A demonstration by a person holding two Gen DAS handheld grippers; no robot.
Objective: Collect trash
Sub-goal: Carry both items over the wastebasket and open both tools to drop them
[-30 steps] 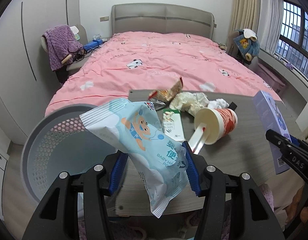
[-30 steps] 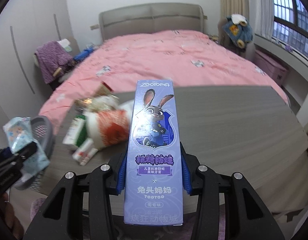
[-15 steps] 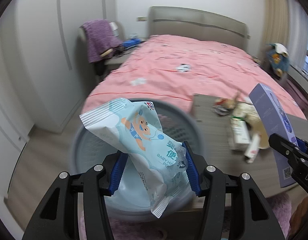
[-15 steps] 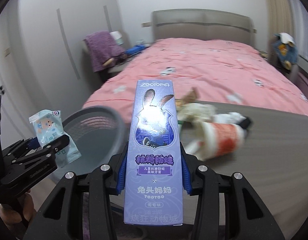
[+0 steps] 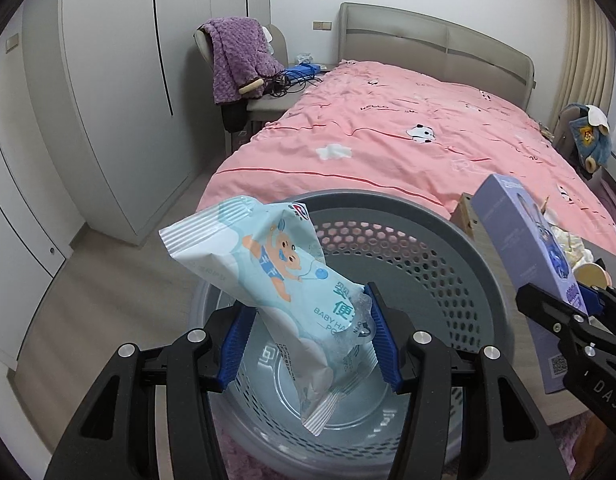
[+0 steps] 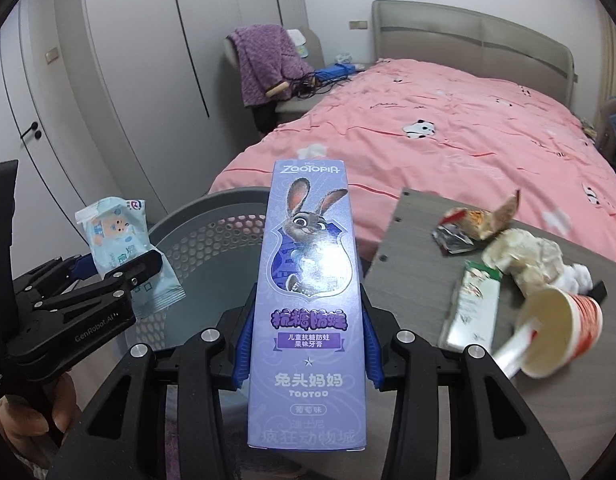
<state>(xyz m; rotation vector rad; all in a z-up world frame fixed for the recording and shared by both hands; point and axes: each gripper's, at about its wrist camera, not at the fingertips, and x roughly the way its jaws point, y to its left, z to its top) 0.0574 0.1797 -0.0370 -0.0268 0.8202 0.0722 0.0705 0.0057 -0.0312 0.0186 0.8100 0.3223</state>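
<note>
My left gripper point(image 5: 308, 340) is shut on a pale blue baby-wipes packet point(image 5: 276, 276), held over the mouth of the grey perforated bin point(image 5: 459, 240). In the right wrist view that packet point(image 6: 120, 248) hangs in the left gripper point(image 6: 120, 268) at the bin's left rim. My right gripper point(image 6: 306, 340) is shut on a tall purple toothpaste box point(image 6: 308, 300), upright between the blue pads, in front of the bin point(image 6: 196, 216). The same box point(image 5: 523, 248) shows at the right of the left wrist view, by the bin's right rim.
The grey table point(image 6: 411, 232) stands right of the bin with a red paper cup point(image 6: 555, 328), a green-white carton point(image 6: 475, 304), crumpled wrappers point(image 6: 471, 220) and tissue point(image 6: 523, 252). A pink bed point(image 5: 407, 136) lies behind. White wardrobes point(image 5: 108, 80) and a chair with a purple throw point(image 5: 236, 56) are left.
Both grippers have swung left from the table towards the bin. The wipes packet now hangs over the bin's inside, and the toothpaste box stands at its edge. Both grips are unchanged.
</note>
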